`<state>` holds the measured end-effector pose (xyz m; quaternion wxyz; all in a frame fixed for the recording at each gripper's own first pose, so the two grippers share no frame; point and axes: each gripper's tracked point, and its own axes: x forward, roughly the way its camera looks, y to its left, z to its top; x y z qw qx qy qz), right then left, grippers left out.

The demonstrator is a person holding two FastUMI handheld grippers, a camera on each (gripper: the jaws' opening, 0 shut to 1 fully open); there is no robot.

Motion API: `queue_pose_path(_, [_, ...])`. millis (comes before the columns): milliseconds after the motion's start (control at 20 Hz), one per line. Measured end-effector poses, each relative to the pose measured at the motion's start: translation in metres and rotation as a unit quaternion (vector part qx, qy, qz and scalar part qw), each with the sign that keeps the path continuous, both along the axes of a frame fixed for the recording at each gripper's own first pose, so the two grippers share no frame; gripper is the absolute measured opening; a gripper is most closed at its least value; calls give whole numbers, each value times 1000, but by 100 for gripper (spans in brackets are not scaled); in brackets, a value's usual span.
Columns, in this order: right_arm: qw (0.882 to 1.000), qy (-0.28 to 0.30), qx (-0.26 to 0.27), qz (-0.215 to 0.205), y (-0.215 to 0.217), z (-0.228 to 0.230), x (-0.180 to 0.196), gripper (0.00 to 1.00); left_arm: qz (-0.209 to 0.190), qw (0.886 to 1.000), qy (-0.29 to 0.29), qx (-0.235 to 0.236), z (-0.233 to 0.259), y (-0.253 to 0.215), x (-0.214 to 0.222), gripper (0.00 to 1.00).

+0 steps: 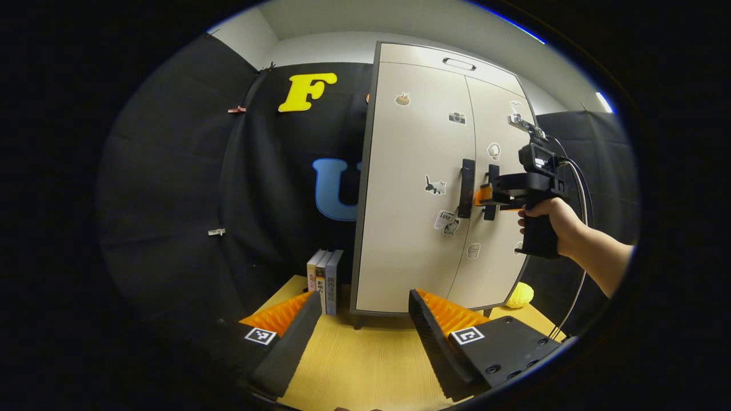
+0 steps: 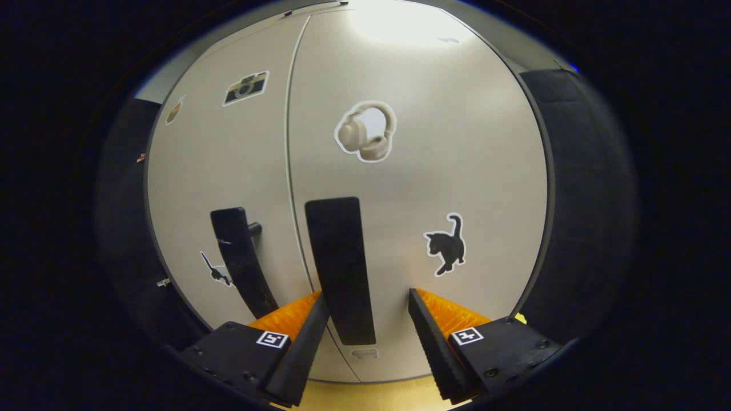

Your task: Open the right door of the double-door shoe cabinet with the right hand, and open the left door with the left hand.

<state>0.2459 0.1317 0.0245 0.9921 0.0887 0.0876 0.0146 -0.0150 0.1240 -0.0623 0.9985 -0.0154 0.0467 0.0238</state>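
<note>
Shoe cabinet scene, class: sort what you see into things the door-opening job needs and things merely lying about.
Needed for the job:
shoe cabinet
right door and right handle
left door and left handle
right gripper, open around the right handle
left gripper, open, held back

Lying about:
books
yellow object
door stickers

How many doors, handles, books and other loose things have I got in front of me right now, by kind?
Doors: 2, left door and right door
Handles: 2, left handle and right handle
Books: 3, standing beside the cabinet
Yellow object: 1, on the floor on the cabinet's other side
Total: 8
</note>
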Motion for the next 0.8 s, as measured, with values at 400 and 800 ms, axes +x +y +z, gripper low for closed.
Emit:
queue_pose_path(400, [1000,-16,-23,2,9,10,-3,44,-9,1000,5,11,-2,0,-8,95])
queue_pose_path(800, [999,-7,-33,26,11,8,-3,17,-12,1000,13,-8,-6,-10,-28,95])
